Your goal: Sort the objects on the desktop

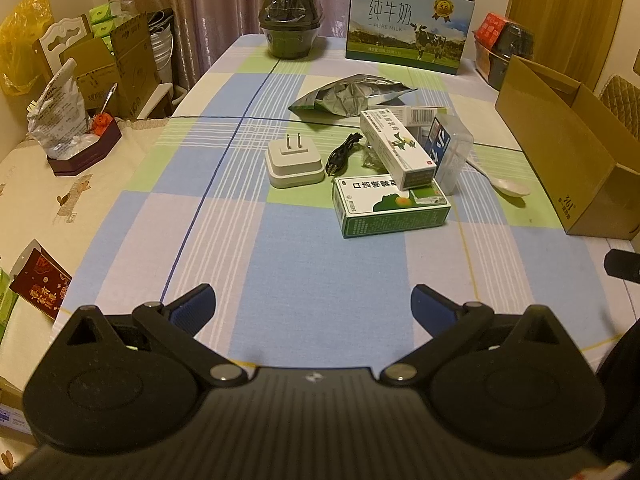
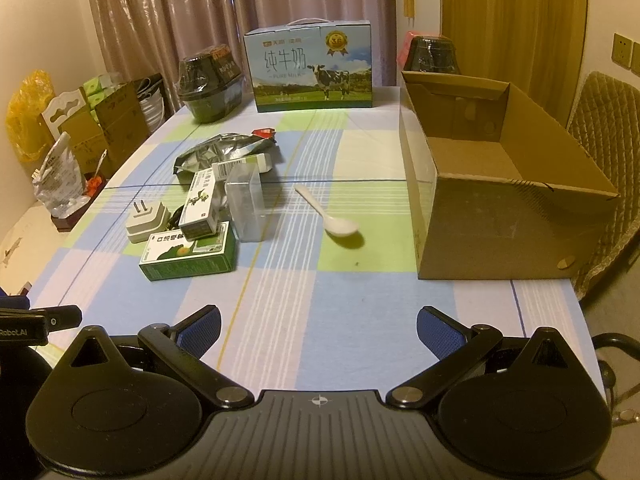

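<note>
Both tools sit low at the near edge of the desk (image 2: 360, 312), nothing in either: left tool (image 1: 314, 304) spread wide w/ blue pads apart, right tool (image 2: 319, 328) likewise wide & empty. Ahead lies the checked cloth, then the clutter at mid-desk. Nearest is a green/white medicine box (image 1: 390, 208) lying flat; a slimmer white box (image 1: 396, 148) rests tilted on its far edge. Just left of those, a white plug adapter (image 1: 294, 162) w/ prongs up, & a coiled black cable (image 1: 344, 152) between adapter & boxes. A clear plastic case (image 2: 246, 204) stands upright touching the box pile on its right. White spoon (image 2: 330, 216) lies apart, bowl toward the tools, between the pile & an open cardboard box (image 2: 500, 216) on the right side of the desk, interior bare. Behind the pile a crumpled foil bag (image 1: 352, 96). Farthest back, near the curtain: a milk carton case (image 2: 310, 68) w/ a dark wrapped bowl (image 2: 210, 84) left of it
</note>
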